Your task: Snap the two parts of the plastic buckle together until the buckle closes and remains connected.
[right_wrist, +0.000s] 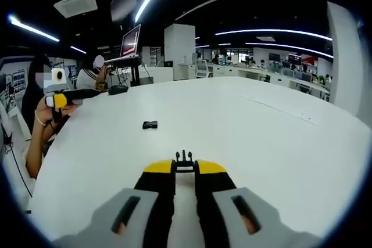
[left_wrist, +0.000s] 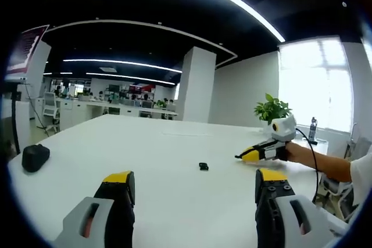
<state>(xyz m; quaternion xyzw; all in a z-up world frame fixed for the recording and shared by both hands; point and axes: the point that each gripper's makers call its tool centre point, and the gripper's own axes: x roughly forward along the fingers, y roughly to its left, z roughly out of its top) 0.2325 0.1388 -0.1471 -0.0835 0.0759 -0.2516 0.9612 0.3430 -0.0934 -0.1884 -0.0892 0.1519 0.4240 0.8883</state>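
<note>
At lower centre of the right gripper view, the right gripper (right_wrist: 185, 168) clamps the pronged buckle part (right_wrist: 184, 158); the socket part (left_wrist: 203, 166) lies mid-table beyond the wide-open left gripper (left_wrist: 195, 184), which should seize it squarely for straight insertion

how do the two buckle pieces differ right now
The pronged buckle piece is clamped between the right tongs, prongs pointing forward; the other buckle piece lies loose on the white table, touched by nothing. The held piece shows separate prongs; the loose one looks like a compact block. Both are small, black plastic.
</note>
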